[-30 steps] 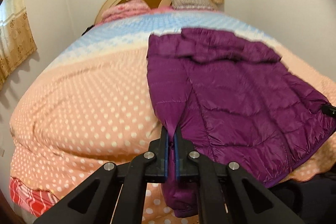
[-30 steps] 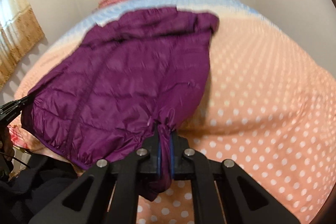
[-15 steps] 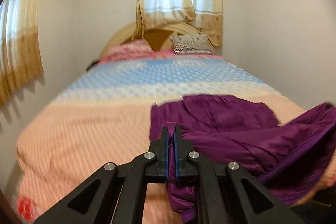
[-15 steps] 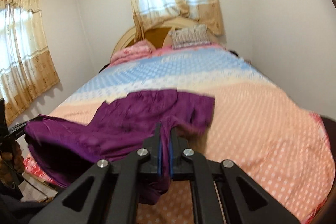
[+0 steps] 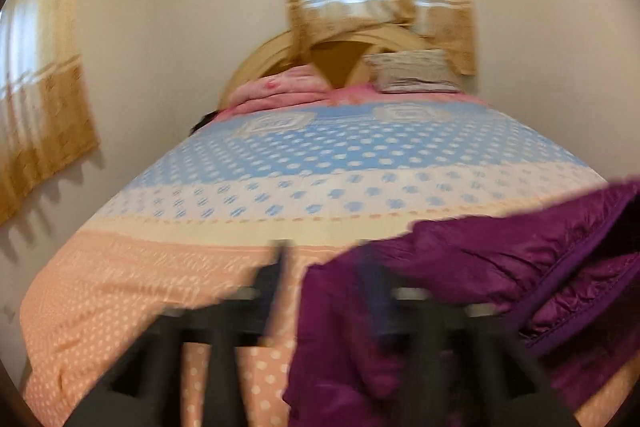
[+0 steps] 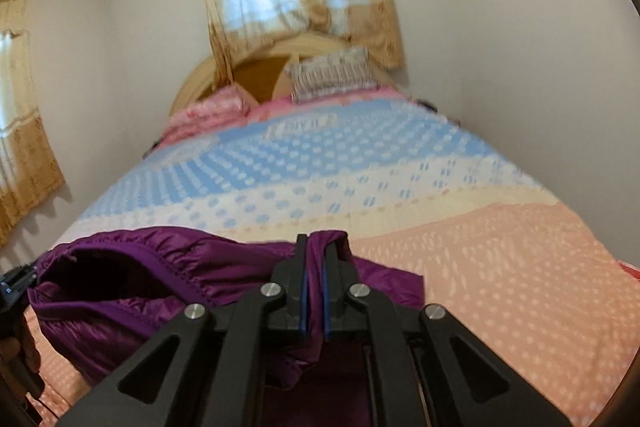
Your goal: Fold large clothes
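A purple quilted jacket (image 5: 500, 267) lies bunched on the near part of the bed, its lower half lifted and doubled over toward the collar. My left gripper (image 5: 328, 267) is blurred and its jaws are opening; the jacket's edge drapes between them and over the right finger, with no pad pressing on it. In the right wrist view the jacket (image 6: 160, 267) spreads to the left, and my right gripper (image 6: 316, 247) is shut on a fold of its fabric, held just above the bedspread.
The bed's dotted bedspread (image 5: 120, 287) runs from orange up close to blue farther off. Pink bedding (image 5: 280, 87) and a patterned pillow (image 5: 412, 71) lie at the wooden headboard (image 6: 256, 71). Curtained windows and white walls close in on both sides.
Both grippers swept up and toward the headboard, carrying the jacket's lower edge over its upper part. The left jaws, shut on the fabric before, now stand apart. The right grip is unchanged.
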A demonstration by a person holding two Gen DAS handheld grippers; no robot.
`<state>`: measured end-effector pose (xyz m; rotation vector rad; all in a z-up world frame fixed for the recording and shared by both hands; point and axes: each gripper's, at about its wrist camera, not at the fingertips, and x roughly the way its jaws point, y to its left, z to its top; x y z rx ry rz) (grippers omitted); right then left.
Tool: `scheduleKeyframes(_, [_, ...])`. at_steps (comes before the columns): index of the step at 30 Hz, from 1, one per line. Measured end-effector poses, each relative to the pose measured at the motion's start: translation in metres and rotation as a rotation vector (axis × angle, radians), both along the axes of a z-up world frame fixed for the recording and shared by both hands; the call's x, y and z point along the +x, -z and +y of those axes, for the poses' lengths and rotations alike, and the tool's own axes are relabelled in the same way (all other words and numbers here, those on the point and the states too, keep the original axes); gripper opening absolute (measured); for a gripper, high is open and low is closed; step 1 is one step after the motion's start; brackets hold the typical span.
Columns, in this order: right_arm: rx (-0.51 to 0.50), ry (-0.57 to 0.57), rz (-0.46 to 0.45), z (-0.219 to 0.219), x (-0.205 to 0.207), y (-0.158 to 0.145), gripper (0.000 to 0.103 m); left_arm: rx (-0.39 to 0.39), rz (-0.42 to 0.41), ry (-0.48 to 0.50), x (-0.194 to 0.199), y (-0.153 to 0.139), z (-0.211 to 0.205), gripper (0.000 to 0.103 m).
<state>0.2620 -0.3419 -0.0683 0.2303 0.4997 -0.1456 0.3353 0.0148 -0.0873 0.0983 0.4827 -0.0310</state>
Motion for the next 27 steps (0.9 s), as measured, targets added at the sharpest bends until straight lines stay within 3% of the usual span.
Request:
scheduleKeyframes(1, [0.006, 0.002, 0.016, -0.004, 0.005, 0.007, 0.007, -0.012, -0.011, -0.026, 0.003, 0.001, 0.003, 0.095])
scheduleKeyframes(4, [0.026, 0.001, 0.039, -0.013, 0.017, 0.024, 0.014, -0.043, -0.069, -0.114, 0.014, 0.004, 0.016, 0.098])
scheduleKeyframes(5, [0.028, 0.012, 0.051, -0.016, 0.024, 0.029, 0.029, -0.034, -0.048, -0.118, 0.023, 0.009, 0.013, 0.098])
scheduleKeyframes(8, [0.04, 0.073, 0.057, -0.025, 0.042, 0.035, 0.089, 0.013, -0.001, -0.154, 0.04, 0.019, 0.001, 0.098])
scheduleKeyframes(13, [0.046, 0.096, 0.05, -0.014, 0.051, 0.033, 0.087, 0.091, 0.004, -0.202, 0.045, 0.03, -0.033, 0.098])
scheduleKeyframes(16, [-0.041, -0.01, 0.063, 0.025, 0.049, 0.038, 0.087, 0.101, -0.016, -0.154, 0.042, 0.033, -0.055, 0.098])
scheduleKeyframes(20, [-0.125, -0.16, 0.167, 0.066, 0.064, 0.063, 0.07, 0.226, 0.003, -0.143, 0.06, 0.052, -0.084, 0.098])
scheduleKeyframes(22, [-0.21, -0.144, 0.231, 0.074, 0.077, 0.074, 0.069, 0.288, 0.037, -0.175, 0.081, 0.063, -0.088, 0.098])
scheduleKeyframes(24, [-0.222, -0.088, 0.312, 0.065, 0.095, 0.082, 0.069, 0.31, 0.081, -0.227, 0.101, 0.071, -0.081, 0.098])
scheduleKeyframes(27, [-0.237, 0.004, 0.354, 0.044, 0.113, 0.088, 0.07, 0.245, 0.157, -0.304, 0.125, 0.08, -0.057, 0.098])
